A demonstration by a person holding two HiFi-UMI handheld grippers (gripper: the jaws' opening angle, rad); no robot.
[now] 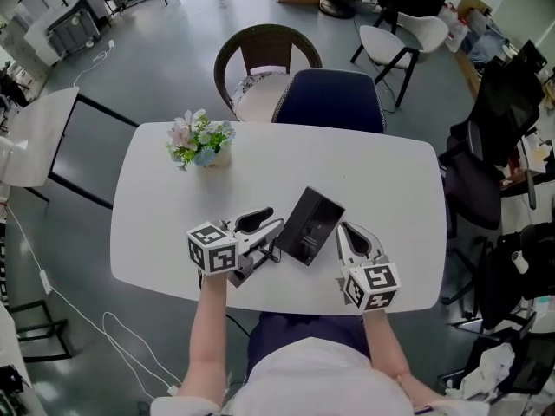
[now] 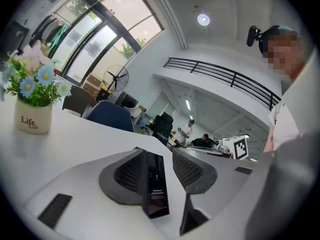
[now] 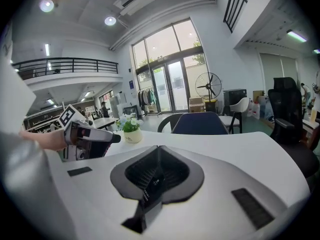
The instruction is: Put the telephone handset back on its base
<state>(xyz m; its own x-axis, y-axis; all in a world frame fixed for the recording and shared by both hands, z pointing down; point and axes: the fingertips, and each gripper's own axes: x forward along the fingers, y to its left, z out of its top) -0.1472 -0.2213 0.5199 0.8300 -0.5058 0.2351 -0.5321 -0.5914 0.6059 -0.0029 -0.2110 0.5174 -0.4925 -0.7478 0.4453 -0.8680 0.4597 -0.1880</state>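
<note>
The black, glossy, slab-shaped telephone (image 1: 310, 226) (image 2: 154, 186) (image 3: 151, 186) sits over the near middle of the white rounded-corner bench (image 1: 173, 232) (image 2: 75, 149) (image 3: 240, 144), turned at an angle between the two tools; whether handset and base are joined in it I cannot tell; the right tool (image 1: 344, 230) (image 3: 159, 148) is at its right edge, and in the right gripper view its jaws are drawn nearly together with the thin dark edge of the telephone clamped between the ribbed pads; the left tool (image 1: 276, 221) (image 2: 156, 150) is at the telephone's left edge with its jaws standing wide apart; in the left gripper view the slab shows edge-on between them, close against the pad at the picture's left, with a clear gap to the other pad, so it is not gripped there; each tool carries a cube with square markers at its rear, and a bare forearm runs back from each to the person at the bench's near edge; well beyond the telephone, toward the far left of the bench, stands a small white pot of pastel artificial flowers (image 1: 201, 141) (image 2: 34, 116) (image 3: 131, 131); behind the far edge are a navy upholstered chair (image 1: 329, 98) (image 2: 110, 116) (image 3: 197, 123) and, beside it, a brown wicker chair with a pale cushion (image 1: 264, 68); grey floor lies all round.
</note>
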